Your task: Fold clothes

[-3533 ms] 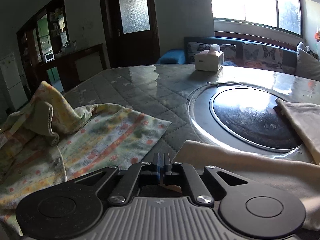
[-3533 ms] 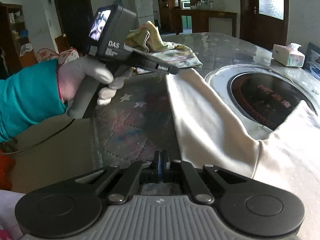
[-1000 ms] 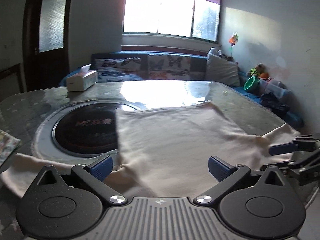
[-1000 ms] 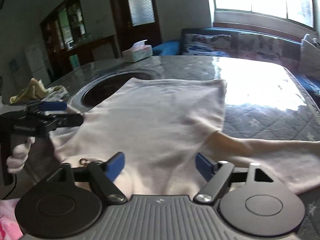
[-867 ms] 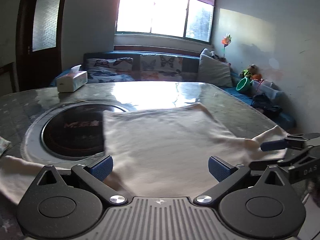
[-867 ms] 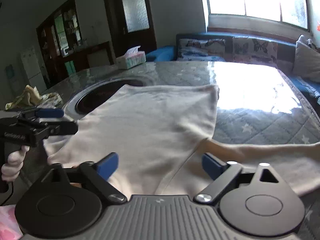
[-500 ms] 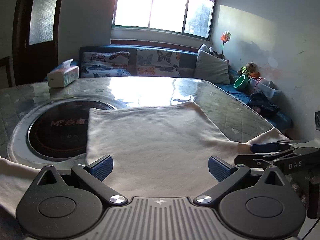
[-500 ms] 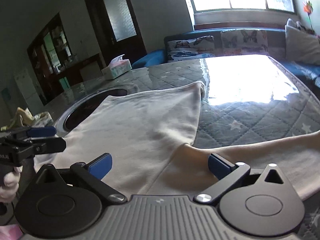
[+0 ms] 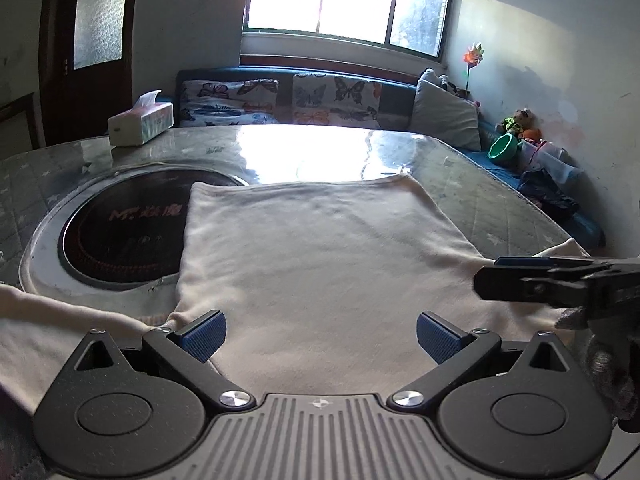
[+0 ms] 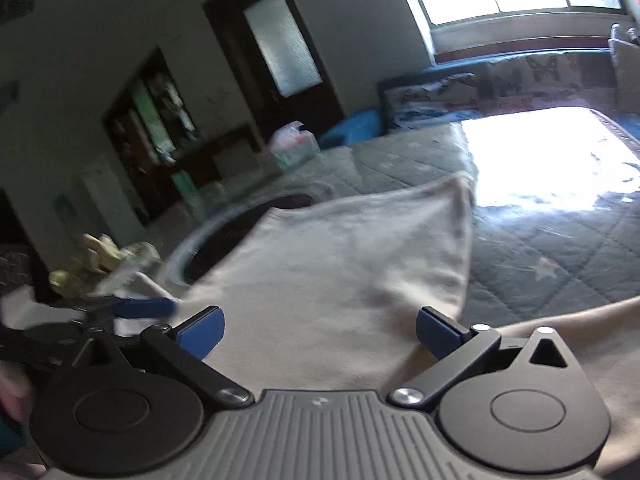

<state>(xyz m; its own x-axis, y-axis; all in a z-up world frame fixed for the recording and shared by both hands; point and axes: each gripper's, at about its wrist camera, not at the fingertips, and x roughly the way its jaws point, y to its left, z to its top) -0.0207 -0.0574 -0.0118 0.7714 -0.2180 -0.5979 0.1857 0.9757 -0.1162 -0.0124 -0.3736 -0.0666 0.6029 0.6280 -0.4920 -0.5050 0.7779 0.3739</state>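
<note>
The cream top lies spread flat on the tabletop, sleeves out, ready for folding. Both the left tool and the right tool hang released over its near edge, gripping nothing, the right one's jaws having just been opening.

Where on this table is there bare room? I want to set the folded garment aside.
Bare quilted top lies between the cream garment and the sofa-side edge, right of the tissue box, and along the garment's right side. Crowded: the round hob, partly covered, and the near edge with both open grippers.
</note>
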